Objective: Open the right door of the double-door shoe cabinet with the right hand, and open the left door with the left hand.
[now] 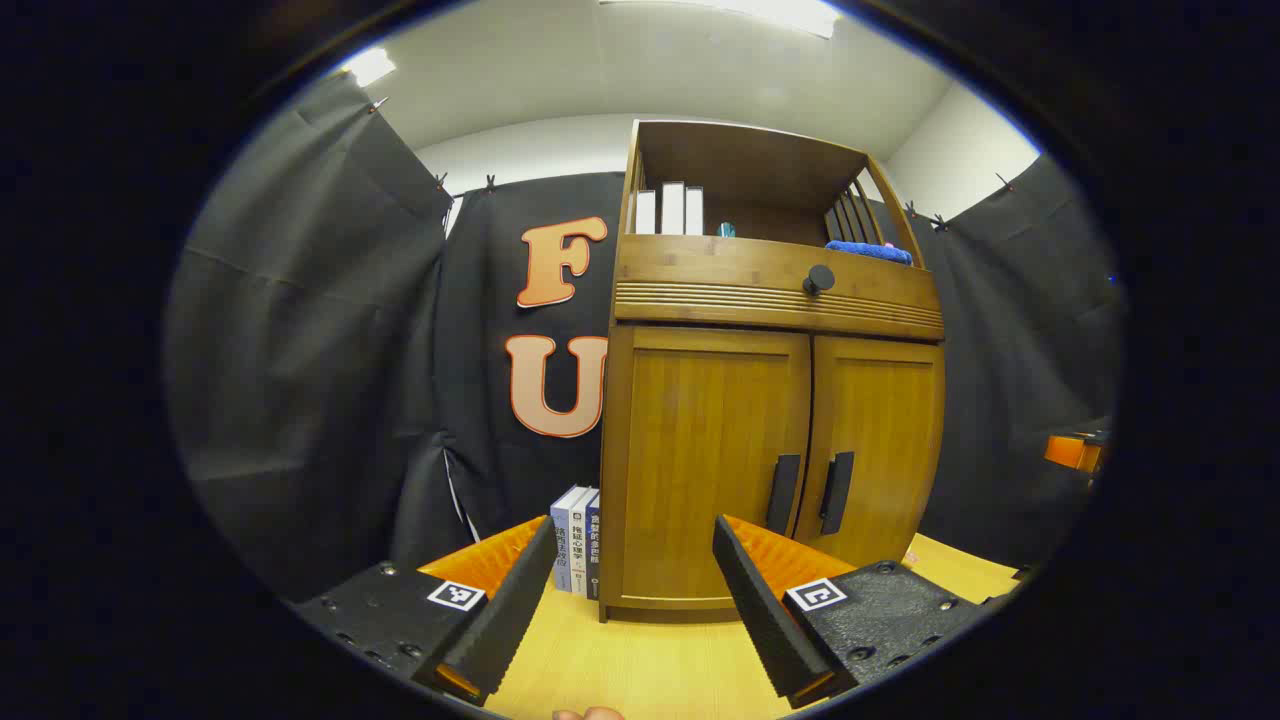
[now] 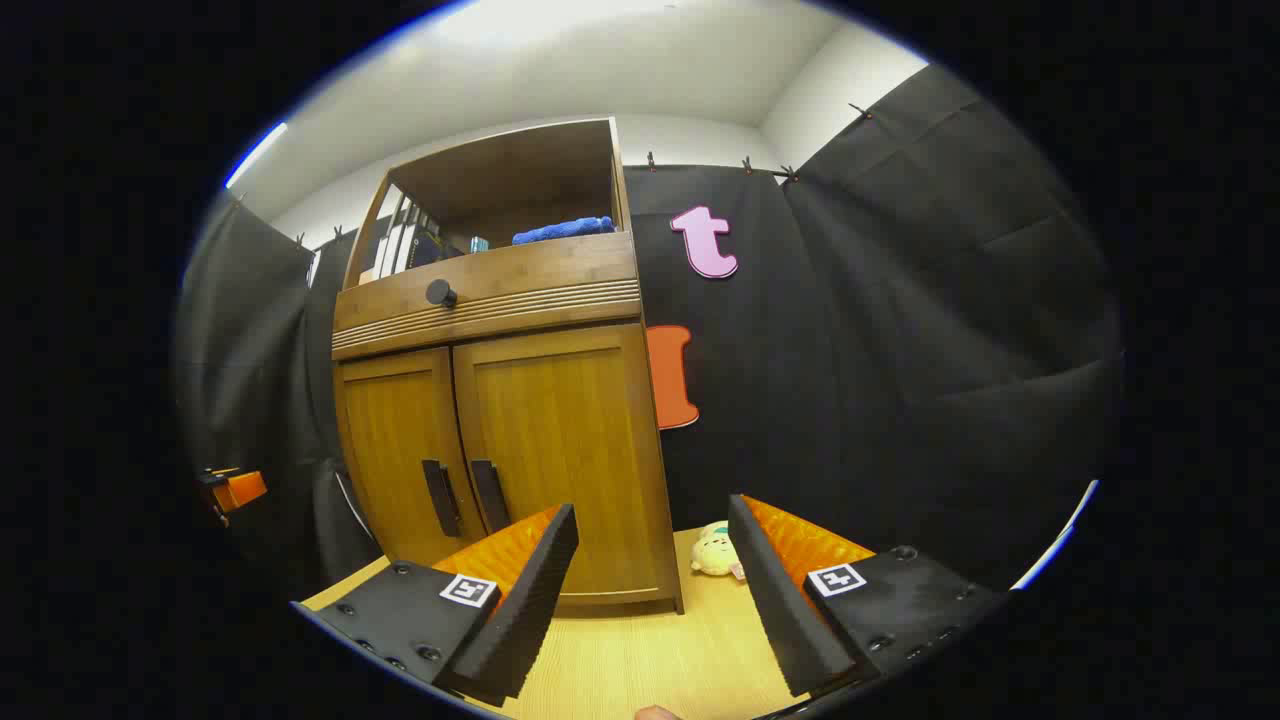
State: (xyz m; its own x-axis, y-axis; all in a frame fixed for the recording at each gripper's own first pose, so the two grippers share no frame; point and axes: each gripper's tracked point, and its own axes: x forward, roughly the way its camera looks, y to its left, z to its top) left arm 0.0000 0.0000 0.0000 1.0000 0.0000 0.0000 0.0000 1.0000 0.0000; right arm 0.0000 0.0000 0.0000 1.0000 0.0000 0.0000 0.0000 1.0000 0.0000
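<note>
A wooden shoe cabinet (image 1: 770, 300) stands on the light wooden table, both doors closed. Its left door (image 1: 700, 450) and right door (image 1: 885, 440) each carry a dark vertical handle near the middle seam: left handle (image 1: 783, 492), right handle (image 1: 836, 491). In the right gripper view the same cabinet (image 2: 500, 300) shows its left door (image 2: 395, 450), right door (image 2: 560, 440), left handle (image 2: 438, 497) and right handle (image 2: 490, 494). My left gripper (image 1: 635, 600) is open, a short way in front of the left door. My right gripper (image 2: 650, 590) is open, off the cabinet's right front corner.
The cabinet has a drawer with a round knob (image 1: 818, 279) and an open shelf holding binders (image 1: 668, 208) and a blue cloth (image 1: 868, 250). Books (image 1: 578, 540) stand left of the cabinet. A small plush toy (image 2: 718, 552) lies at its right. Black cloth walls surround the table (image 1: 640, 660).
</note>
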